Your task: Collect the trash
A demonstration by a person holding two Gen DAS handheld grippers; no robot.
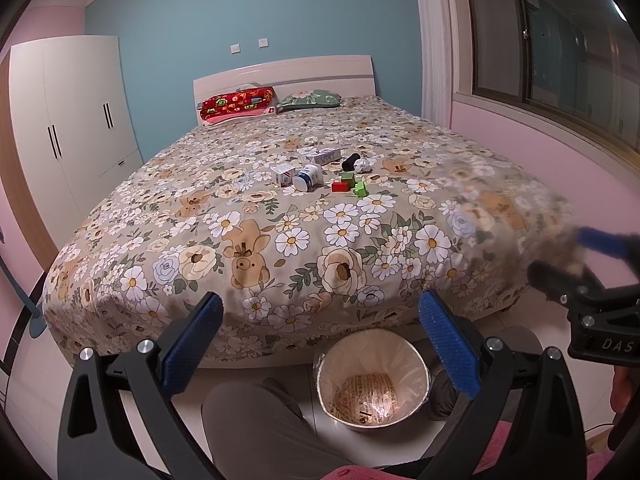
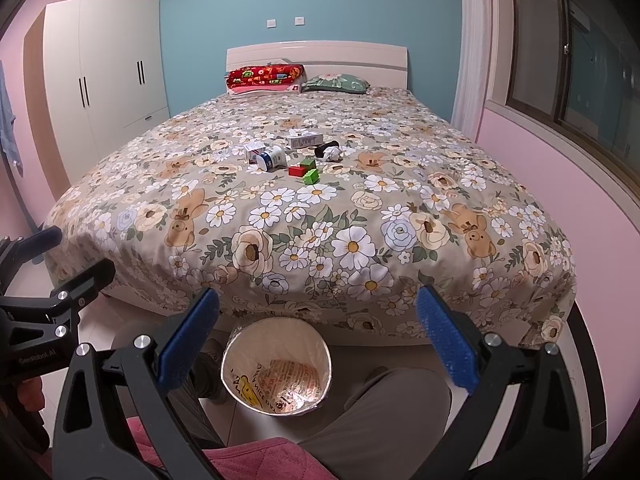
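Both grippers gape empty, left gripper (image 1: 320, 340) and right gripper (image 2: 318, 336), above the lined bin (image 1: 374, 384) on the floor at the bed's foot. Bed (image 1: 240, 208) is wide, soft, open all round the mid-bed clutter, well apart. White jar (image 1: 308, 176): light, stiff, rolls; grip across its body. Small box (image 1: 282, 173): crushable, grip its flat sides. Crumpled paper (image 1: 363, 165): soft, pinch anywhere.

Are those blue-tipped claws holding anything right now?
No. The left gripper and the right gripper are both open and hold nothing; the clutter lies untouched on the bed.
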